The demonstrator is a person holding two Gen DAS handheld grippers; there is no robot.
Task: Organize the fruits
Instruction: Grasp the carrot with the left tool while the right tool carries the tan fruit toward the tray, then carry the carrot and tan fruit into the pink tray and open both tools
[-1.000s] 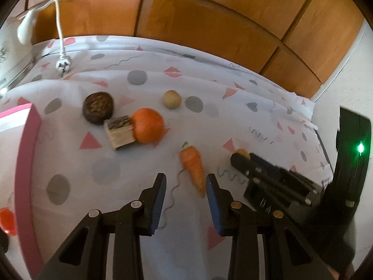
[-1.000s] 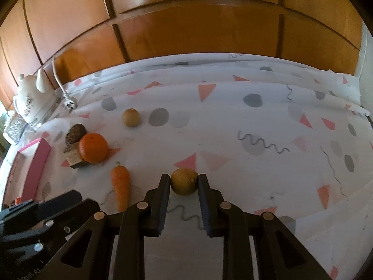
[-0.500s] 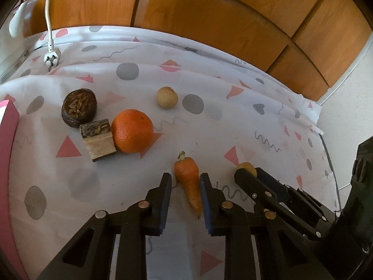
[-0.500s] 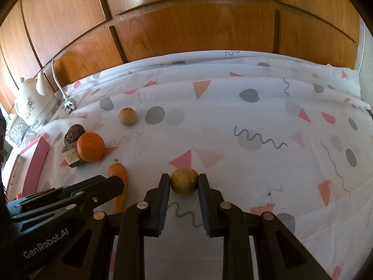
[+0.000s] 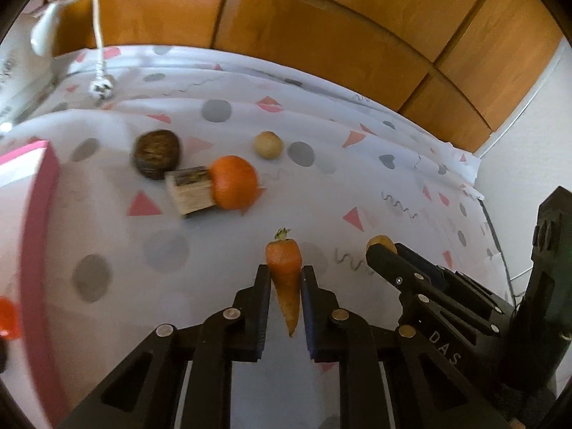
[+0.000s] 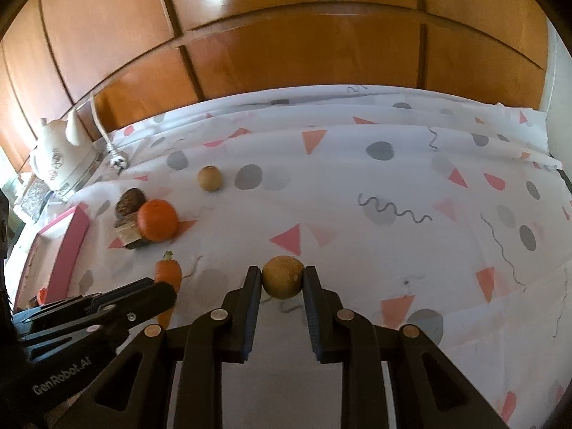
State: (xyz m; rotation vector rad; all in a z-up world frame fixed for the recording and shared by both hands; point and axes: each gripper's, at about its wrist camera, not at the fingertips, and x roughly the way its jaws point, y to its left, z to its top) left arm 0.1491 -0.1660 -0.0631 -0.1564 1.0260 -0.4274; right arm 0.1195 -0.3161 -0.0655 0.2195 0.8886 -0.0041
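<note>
Left tool clamps the carrot; right tool grips a yellowish fruit, partly hidden.

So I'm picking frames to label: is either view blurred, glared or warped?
Left wrist view: motion-smeared, the orange and wooden block soft, the carrot sharper. Right wrist view: crisp on the round yellowish fruit, with glare on the wooden panels. Both bend straight lines, fisheye style, with dark corners.

Carrot pinched in left gripper above patterned cloth
</note>
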